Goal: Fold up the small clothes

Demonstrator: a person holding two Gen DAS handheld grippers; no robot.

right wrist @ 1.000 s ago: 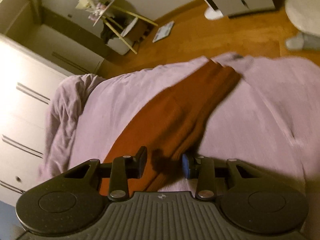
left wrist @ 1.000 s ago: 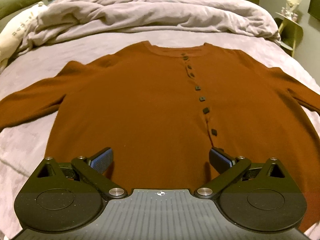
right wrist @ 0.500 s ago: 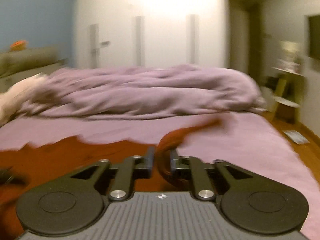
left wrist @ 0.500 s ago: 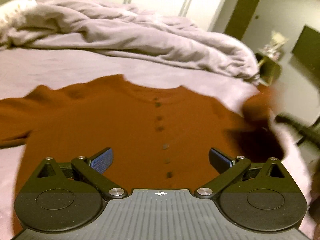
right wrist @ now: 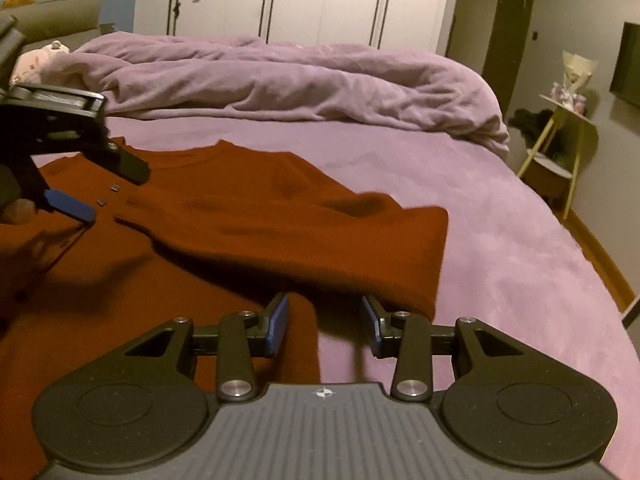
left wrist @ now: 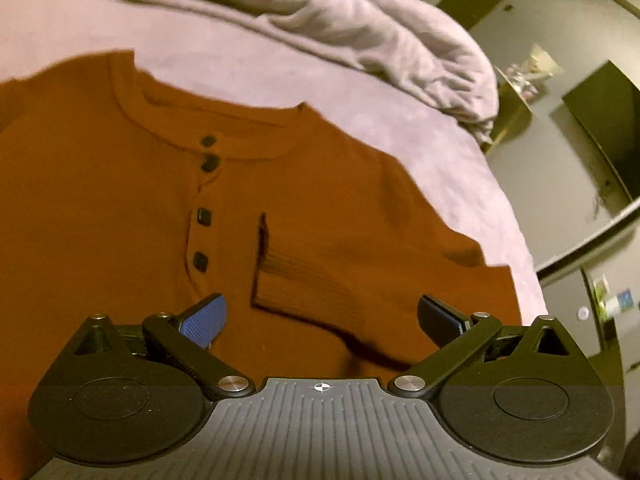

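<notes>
A rust-brown buttoned sweater [left wrist: 100, 220] [right wrist: 240, 220] lies flat, front up, on the purple bed sheet [right wrist: 500, 240]. One sleeve is folded across its chest, and the ribbed cuff [left wrist: 288, 276] ends beside the button row. My left gripper [left wrist: 322, 316] [right wrist: 112, 192] hovers open over the chest and cuff, with nothing between its fingers. My right gripper [right wrist: 325, 308] sits low at the folded sleeve's near edge. Its jaws are opening and the pads press on nothing; the fold of the sleeve [right wrist: 360, 248] lies just beyond the fingertips.
A crumpled purple duvet [right wrist: 300, 80] is heaped across the far side of the bed. White wardrobe doors [right wrist: 320, 0] stand behind it. A yellow-legged side table [right wrist: 560, 136] and the wooden floor lie past the bed's right edge.
The right gripper carried the sleeve over the sweater's chest, rolled level and let it go, its jaws now wider. The left gripper moved up toward the collar, still open.
</notes>
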